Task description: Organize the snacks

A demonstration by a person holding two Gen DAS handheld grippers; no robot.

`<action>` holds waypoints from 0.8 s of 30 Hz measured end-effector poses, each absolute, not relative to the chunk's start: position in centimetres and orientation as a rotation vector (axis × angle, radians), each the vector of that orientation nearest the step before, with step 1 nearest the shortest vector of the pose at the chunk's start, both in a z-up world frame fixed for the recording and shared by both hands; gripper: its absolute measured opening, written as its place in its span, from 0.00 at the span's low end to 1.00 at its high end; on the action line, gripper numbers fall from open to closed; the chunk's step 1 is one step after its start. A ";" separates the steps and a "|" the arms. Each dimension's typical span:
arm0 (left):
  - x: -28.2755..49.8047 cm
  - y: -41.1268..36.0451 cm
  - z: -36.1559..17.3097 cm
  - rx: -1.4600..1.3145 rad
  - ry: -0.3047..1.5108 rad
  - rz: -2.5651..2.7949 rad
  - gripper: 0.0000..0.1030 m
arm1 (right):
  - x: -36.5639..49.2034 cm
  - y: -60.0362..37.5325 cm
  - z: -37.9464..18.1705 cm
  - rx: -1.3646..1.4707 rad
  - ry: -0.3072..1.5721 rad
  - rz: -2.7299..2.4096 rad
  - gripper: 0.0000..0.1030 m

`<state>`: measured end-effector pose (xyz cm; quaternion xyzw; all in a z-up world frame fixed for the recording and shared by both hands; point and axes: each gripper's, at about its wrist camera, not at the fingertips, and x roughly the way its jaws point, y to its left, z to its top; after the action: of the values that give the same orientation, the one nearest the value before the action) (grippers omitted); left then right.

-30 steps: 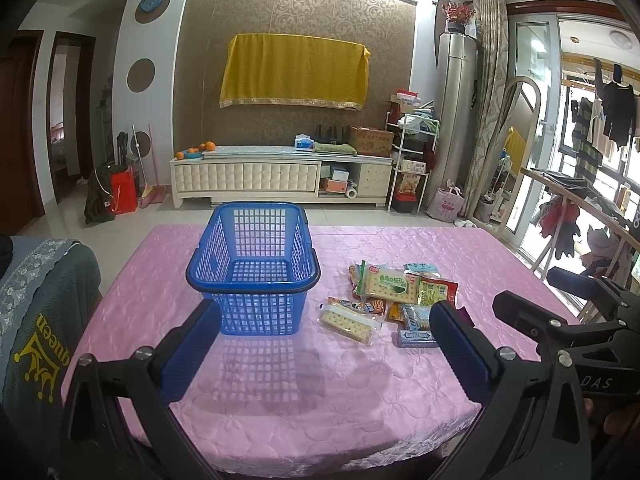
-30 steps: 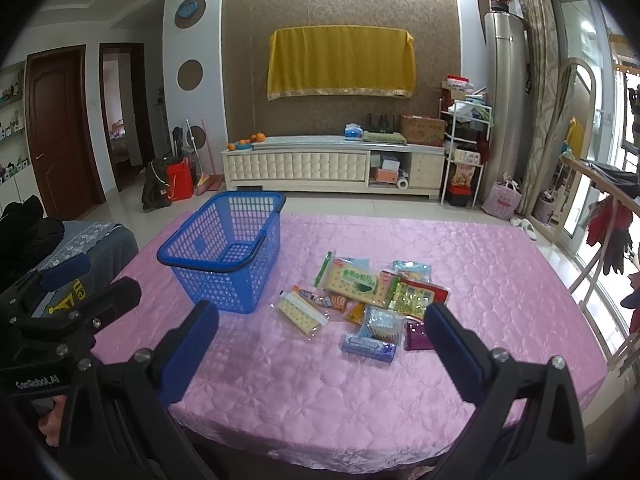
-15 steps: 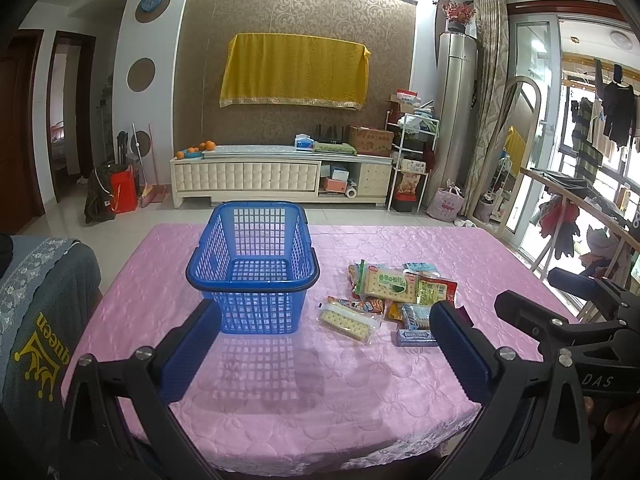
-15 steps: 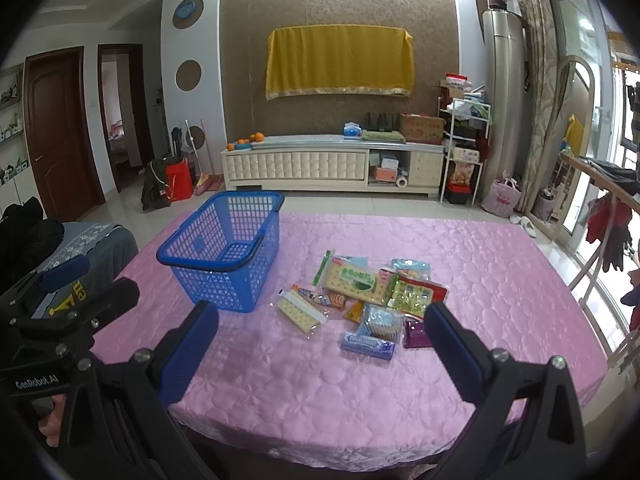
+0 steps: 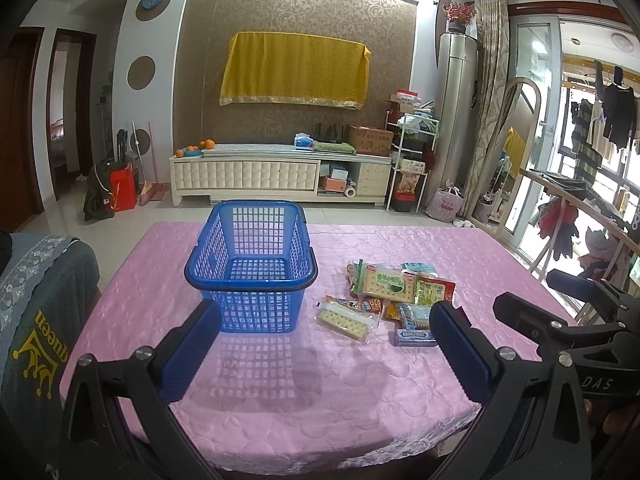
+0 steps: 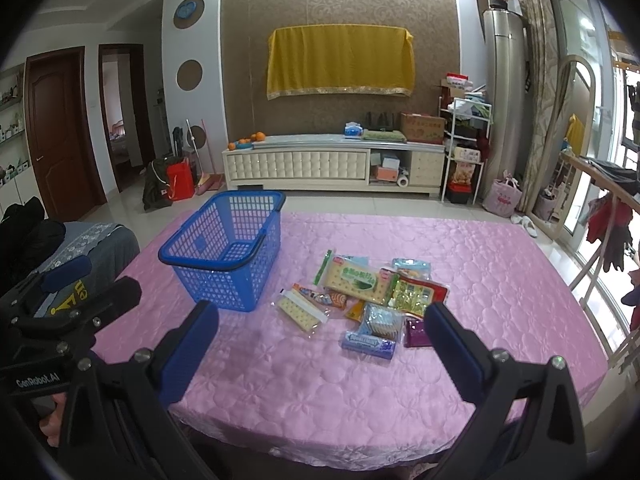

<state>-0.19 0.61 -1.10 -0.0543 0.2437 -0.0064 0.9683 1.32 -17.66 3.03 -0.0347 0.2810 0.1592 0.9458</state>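
**Snacks in a heap beside the blue basket**

A blue basket (image 5: 251, 268) stands upright on the counter (image 5: 320, 380), which has a pink cloth on it. Its long side runs away from the left camera, toward the far edge of the counter. In the right view the basket (image 6: 224, 256) looks turned a bit, with one corner near the camera. It is made of a plastic grid with holes, and I can see nothing inside it.

The snacks (image 5: 394, 296) lie flat in a small heap just beside the basket, on its right. Some packs lie partly on top of others. A big cracker pack with a green label (image 6: 354, 280) lies at the back of the heap, with its long side going left to right and a little tilted. A clear pack of pale crackers (image 6: 301, 313) lies closest to the basket and points slantwise. A little blue pack (image 6: 369, 343) lies at the front of the heap, with its long side going left to right.

The left gripper (image 5: 320, 344) hangs over the near edge of the counter. Its jaws are wide apart and hold nothing. The right gripper (image 6: 320, 344) hangs there too. Its jaws are also wide apart, touching nothing. Both are well apart from the snacks.
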 end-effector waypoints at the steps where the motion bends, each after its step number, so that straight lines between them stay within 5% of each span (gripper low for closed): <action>1: -0.2 0.6 -1.1 -0.110 0.492 -0.012 1.00 | 1.3 -17.7 3.0 -0.070 0.572 0.325 1.00; 24: 1.7 -0.4 0.1 -0.086 0.515 -0.041 1.00 | 2.6 -18.9 3.6 -0.072 0.553 0.310 1.00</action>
<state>1.72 -0.35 0.10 -0.0427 0.2544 -0.0204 0.9659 2.65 -18.86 3.61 -0.0354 0.2719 0.1524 0.9495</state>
